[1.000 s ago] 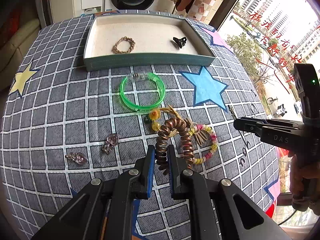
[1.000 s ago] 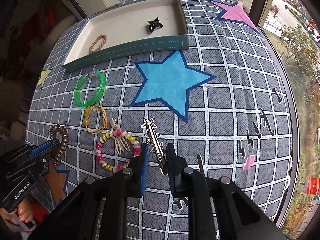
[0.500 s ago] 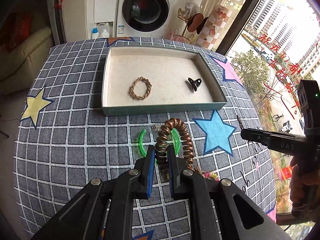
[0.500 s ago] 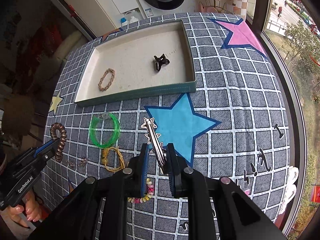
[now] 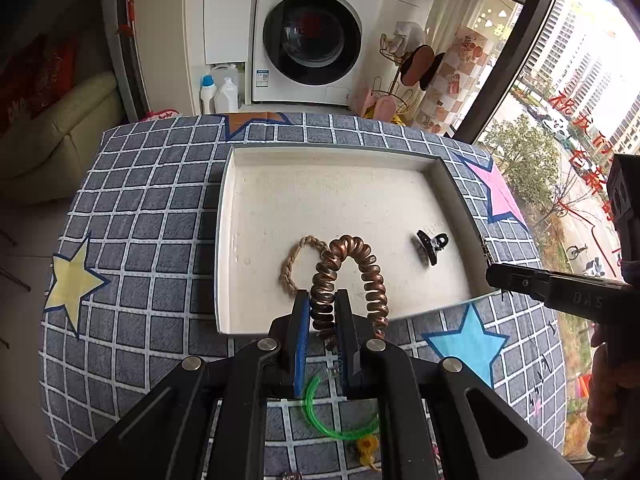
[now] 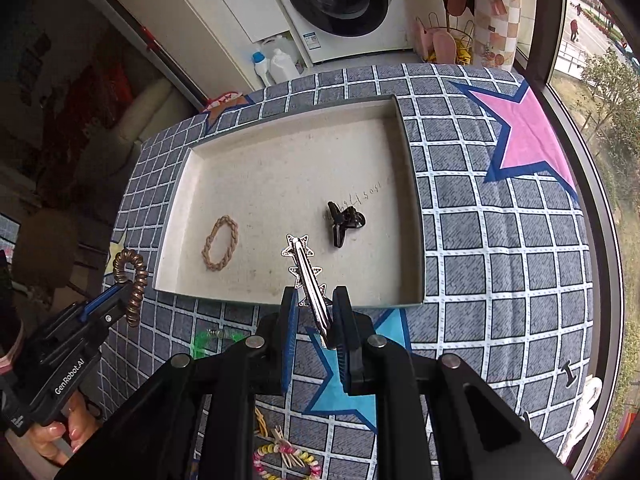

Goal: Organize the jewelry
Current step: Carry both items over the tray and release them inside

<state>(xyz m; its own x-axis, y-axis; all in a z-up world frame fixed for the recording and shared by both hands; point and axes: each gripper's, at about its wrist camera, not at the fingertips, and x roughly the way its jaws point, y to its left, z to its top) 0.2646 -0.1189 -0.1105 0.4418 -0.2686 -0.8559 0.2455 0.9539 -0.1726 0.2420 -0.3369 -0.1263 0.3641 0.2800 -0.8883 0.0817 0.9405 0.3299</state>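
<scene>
washing machine [image 5: 316, 38] behind star-patterned checked cloth [image 5: 144, 216].

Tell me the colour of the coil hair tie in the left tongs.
Coppery brown coil hair tie, metallic sheen; clearest in the left wrist view.

a grid-patterned star cloth [image 6: 500, 240] bears a shallow tray [image 6: 416, 240], green bangle [image 5: 320, 420] and beaded bracelet [image 6: 286, 460].

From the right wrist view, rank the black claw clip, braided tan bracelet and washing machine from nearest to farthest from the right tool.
1. Black claw clip, in the tray, just ahead.
2. Braided tan bracelet, tray's left side.
3. Washing machine, beyond the table.
</scene>
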